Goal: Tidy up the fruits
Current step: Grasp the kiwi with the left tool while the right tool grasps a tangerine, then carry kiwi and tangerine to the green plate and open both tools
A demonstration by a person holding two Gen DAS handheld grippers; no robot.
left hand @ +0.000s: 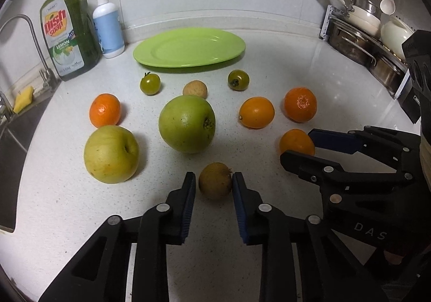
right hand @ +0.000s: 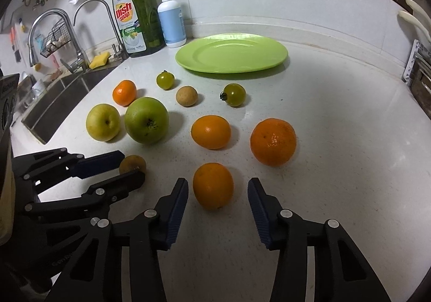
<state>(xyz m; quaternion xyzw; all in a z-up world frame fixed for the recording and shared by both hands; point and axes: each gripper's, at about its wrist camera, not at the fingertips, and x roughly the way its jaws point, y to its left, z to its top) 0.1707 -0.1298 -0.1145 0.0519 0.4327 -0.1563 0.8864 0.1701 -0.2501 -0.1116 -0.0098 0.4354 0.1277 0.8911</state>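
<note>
White counter (left hand: 269, 59) | left gripper (left hand: 214, 183) brackets longan (left hand: 215, 180) | right gripper (right hand: 217, 190) open round orange (right hand: 212, 185)

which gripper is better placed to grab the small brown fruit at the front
Left. The left gripper already straddles the small brown fruit, its fingers close on both sides. The right gripper is open around an orange instead.

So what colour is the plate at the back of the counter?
The plate is lime green, plain and unpatterned; the right wrist view shows it best.
</note>
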